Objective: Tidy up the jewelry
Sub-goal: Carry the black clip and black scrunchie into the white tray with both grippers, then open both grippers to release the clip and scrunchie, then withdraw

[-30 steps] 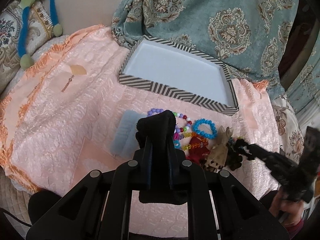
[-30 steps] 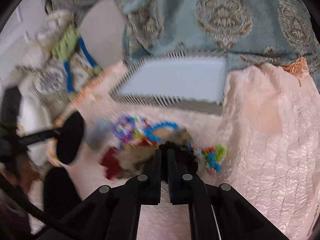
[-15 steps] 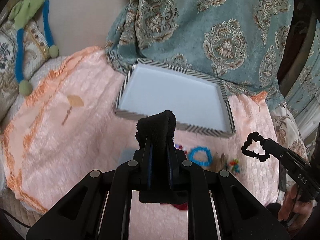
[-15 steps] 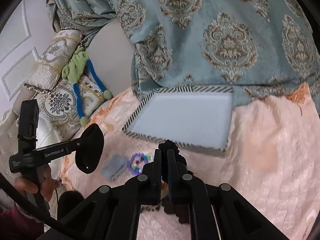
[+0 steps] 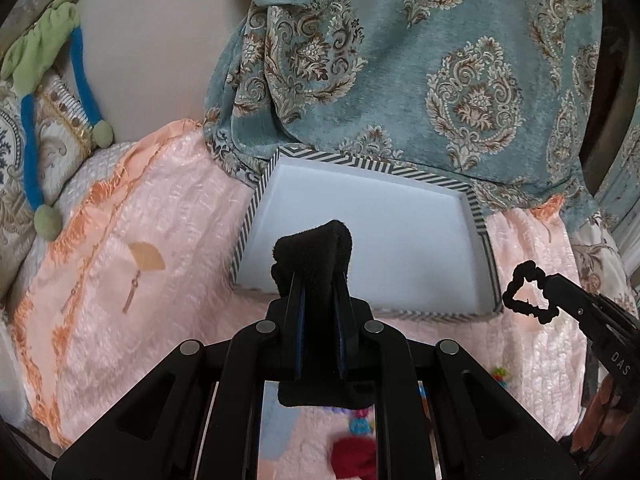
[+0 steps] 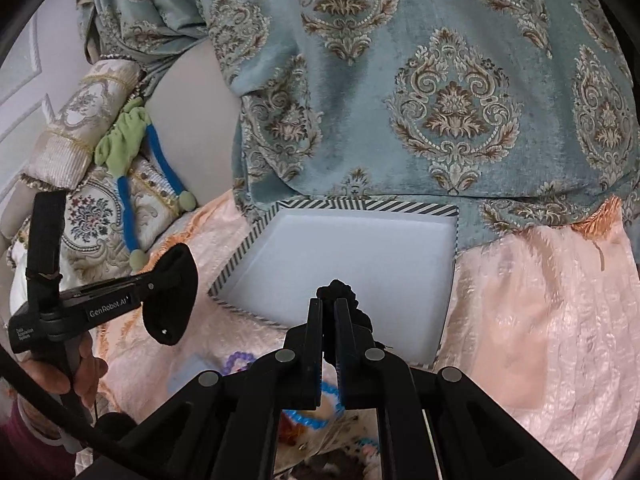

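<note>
A pink bedspread [image 5: 120, 264] covers the bed, with a blue patterned blanket [image 6: 440, 80] heaped behind a striped-edged white tray [image 5: 256, 196]. Beaded bracelets [image 6: 308, 420] lie on the bedspread in front of the tray. The left tool [image 5: 318, 264], angled down over the tray's front rim, is clamped on a black cloth piece [image 5: 312, 248]. The right tool [image 6: 329, 304], held above the tray's front part, is closed on a black scrunchie [image 5: 526, 294]. A hand [image 6: 76, 372] grips the left tool's handle.
</note>
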### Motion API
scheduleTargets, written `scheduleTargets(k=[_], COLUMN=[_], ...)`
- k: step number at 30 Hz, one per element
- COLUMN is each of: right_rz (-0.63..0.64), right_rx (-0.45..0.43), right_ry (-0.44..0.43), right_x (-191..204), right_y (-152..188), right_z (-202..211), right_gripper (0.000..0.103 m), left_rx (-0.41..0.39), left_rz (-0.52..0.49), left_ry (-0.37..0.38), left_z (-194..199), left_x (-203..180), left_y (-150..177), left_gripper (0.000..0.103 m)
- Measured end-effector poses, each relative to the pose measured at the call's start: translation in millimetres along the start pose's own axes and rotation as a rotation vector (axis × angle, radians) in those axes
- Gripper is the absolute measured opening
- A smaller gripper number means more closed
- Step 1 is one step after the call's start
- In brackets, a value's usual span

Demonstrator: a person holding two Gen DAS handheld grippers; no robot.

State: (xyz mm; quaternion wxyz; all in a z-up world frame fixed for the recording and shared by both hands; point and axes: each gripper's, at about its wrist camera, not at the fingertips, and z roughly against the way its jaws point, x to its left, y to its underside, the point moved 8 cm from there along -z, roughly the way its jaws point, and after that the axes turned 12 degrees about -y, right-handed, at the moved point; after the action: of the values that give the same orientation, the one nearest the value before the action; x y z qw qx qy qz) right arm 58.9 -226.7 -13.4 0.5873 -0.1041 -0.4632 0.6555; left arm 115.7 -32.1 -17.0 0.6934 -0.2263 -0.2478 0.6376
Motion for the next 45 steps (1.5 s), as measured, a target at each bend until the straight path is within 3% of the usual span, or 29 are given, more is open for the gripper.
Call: scheduleTargets(k=[21, 28, 34, 37, 39, 41, 45], right_rz=[0.021, 0.010, -0.073, -0.081, -0.079, -0.064, -0.047], right_rx=[0.097, 0.189, 0.270, 0.265, 0.254, 0.227, 0.193], right_ry=[0.110, 0.139, 0.100, 0.088, 0.075, 0.074, 0.093], right_x=[-55, -79, -92, -90, -86, -77, -62], right_y=[-13, 6, 34, 38, 37, 33, 26], right_z=[-68, -109, -131, -131, -127, -118, -102], right_gripper=[0.005, 0.005, 0.005, 0.012, 0.030, 0.037, 0.037], left_rx=[0.039, 0.102, 0.162, 0.168, 0.171, 0.159, 0.133], left_rz=[-0.014, -0.019, -0.035, -0.030, -0.013, 0.016, 0.041], left_ry=[-0.011, -0.041, -0.079, -0.086, -0.084, -0.062, -0.038], left_z=[-83, -131, -157, -162, -160, -153, -133], left_x=[-16, -21, -19, -17, -15, -14, -10], left_y=[-38, -37, -20, -17, -18, -20, -23], left_gripper=[0.011, 0.011, 0.012, 0.023, 0.036, 0.043, 0.047])
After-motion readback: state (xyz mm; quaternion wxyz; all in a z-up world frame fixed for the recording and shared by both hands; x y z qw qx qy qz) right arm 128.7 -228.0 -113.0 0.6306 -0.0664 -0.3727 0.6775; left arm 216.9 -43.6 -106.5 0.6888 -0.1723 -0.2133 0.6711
